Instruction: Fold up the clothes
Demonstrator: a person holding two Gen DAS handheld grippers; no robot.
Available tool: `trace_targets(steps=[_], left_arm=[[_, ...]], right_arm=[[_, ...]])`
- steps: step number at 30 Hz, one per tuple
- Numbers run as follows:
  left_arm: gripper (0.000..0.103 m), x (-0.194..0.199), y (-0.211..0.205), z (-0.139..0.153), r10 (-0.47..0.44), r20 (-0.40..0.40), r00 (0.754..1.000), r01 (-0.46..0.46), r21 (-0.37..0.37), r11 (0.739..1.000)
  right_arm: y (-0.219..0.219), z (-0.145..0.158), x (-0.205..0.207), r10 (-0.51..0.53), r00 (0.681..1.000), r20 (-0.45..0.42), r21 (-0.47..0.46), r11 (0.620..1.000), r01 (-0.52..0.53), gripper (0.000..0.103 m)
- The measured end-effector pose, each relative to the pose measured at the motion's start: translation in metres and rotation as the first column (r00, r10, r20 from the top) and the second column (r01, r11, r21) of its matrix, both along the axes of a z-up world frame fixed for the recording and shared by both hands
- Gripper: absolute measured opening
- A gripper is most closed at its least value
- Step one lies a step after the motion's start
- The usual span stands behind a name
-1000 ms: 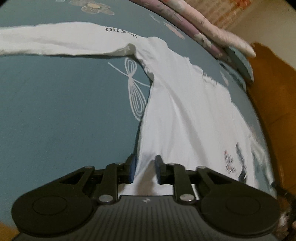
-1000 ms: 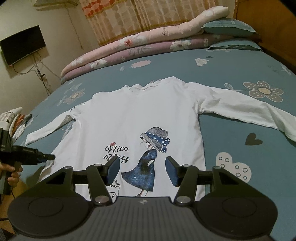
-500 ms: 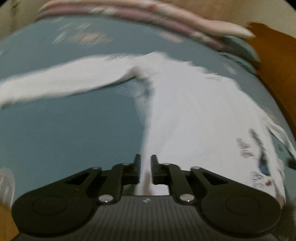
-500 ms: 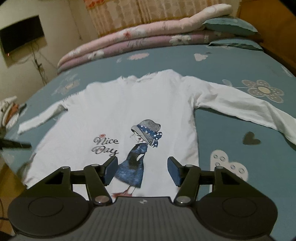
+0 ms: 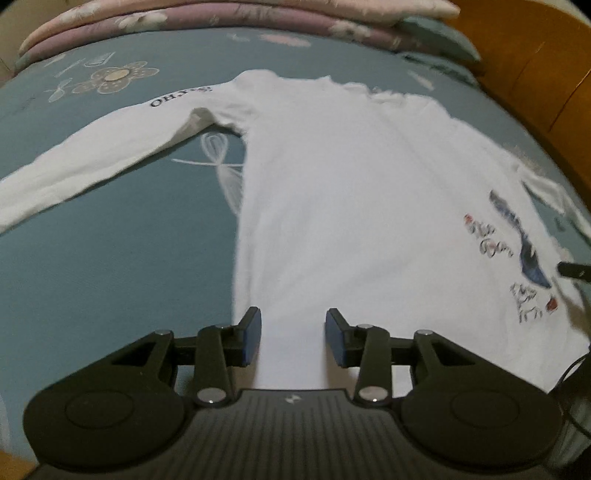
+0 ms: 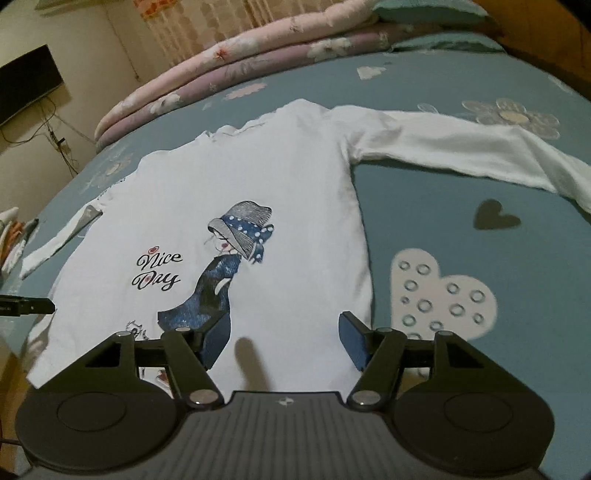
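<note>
Both grippers' blue-padded fingers [image 5: 252,338] spread open above smooth white long-sleeved shirt [image 6: 258,177], nothing gripped.

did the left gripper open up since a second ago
Yes. The left gripper was pinched nearly shut on the white long-sleeved shirt hem; its jaws now stand apart, with hem fabric lying loose between them.

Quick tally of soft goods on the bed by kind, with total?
White long-sleeved shirt with girl print: 1
Rolled floral quilts, one pink, one mauve: 2
Teal pillows: 2
Total: 5
</note>
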State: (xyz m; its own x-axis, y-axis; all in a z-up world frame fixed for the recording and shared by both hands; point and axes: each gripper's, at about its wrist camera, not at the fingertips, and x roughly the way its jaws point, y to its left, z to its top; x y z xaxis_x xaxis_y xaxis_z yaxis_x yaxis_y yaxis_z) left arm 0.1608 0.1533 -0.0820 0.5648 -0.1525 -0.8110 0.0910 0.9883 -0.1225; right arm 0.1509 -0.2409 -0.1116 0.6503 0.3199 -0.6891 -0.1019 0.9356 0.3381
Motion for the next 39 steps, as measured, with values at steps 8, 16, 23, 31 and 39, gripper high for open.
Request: trace_targets(steps=[8,16,23,31,39], left_arm=[[0.049,0.082,-0.05,0.024,-0.095,0.145,0.985,0.105,-0.064,0.992],[0.049,0.159,-0.062,-0.01,-0.004,0.133,0.991,0.02,-0.122,0.992],[0.049,0.166,-0.008,-0.027,0.085,0.15,0.985,-0.085,-0.009,0.996],[0.047,0.162,-0.019,-0.005,0.026,0.152,0.988,-0.027,0.004,1.0],[0.054,0.147,-0.067,0.002,-0.125,0.122,0.985,0.134,-0.066,0.989]], right_arm=[[-0.007,0.039,0.08,-0.014,0.992,0.125,0.07,0.998,0.005,0.082],[-0.038,0.01,0.184,-0.12,0.99,0.073,0.192,0.976,0.104,0.083],[-0.097,-0.009,0.185,-0.227,0.972,0.058,0.047,0.973,0.225,0.071],[-0.087,0.018,0.178,-0.2,0.978,0.057,0.031,0.98,0.199,0.077],[-0.012,0.02,0.171,0.07,0.997,0.013,0.184,0.98,-0.071,0.081]])
